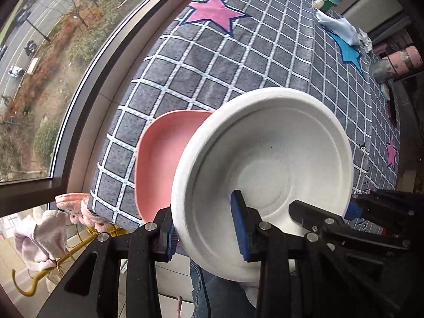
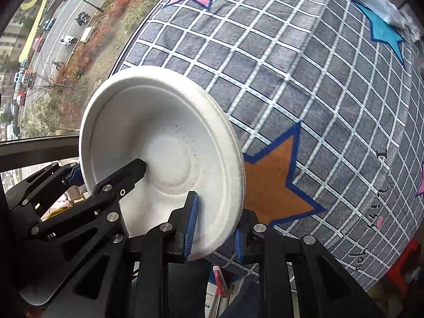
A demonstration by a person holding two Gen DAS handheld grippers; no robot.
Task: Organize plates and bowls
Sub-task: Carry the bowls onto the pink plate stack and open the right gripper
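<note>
Both grippers clamp one white bowl (image 1: 265,164) by opposite rim edges. The left gripper (image 1: 206,234) pinches its left rim, the right gripper (image 2: 214,232) its right. A pink plate (image 1: 159,159) lies just beyond, left, on the checked cloth (image 1: 238,61).

A grey cloth (image 1: 238,61) with a white grid covers the surface, filling the view from centre toward 12 and 3 o'clock. Stars are sewn into it: a pink star (image 1: 214,13) near 12 o'clock, a blue star (image 1: 349,50) toward 2 o'clock, an orange star (image 2: 273,185) with blue edging. At 9 to 11 o'clock a large window (image 1: 39,53) in a dark frame gives daylight and looks down on a road (image 1: 18,39) with cars, bare trees and shrubs. A yellow rack (image 1: 61,259) with pale cloths hangs at 8 o'clock.
</note>
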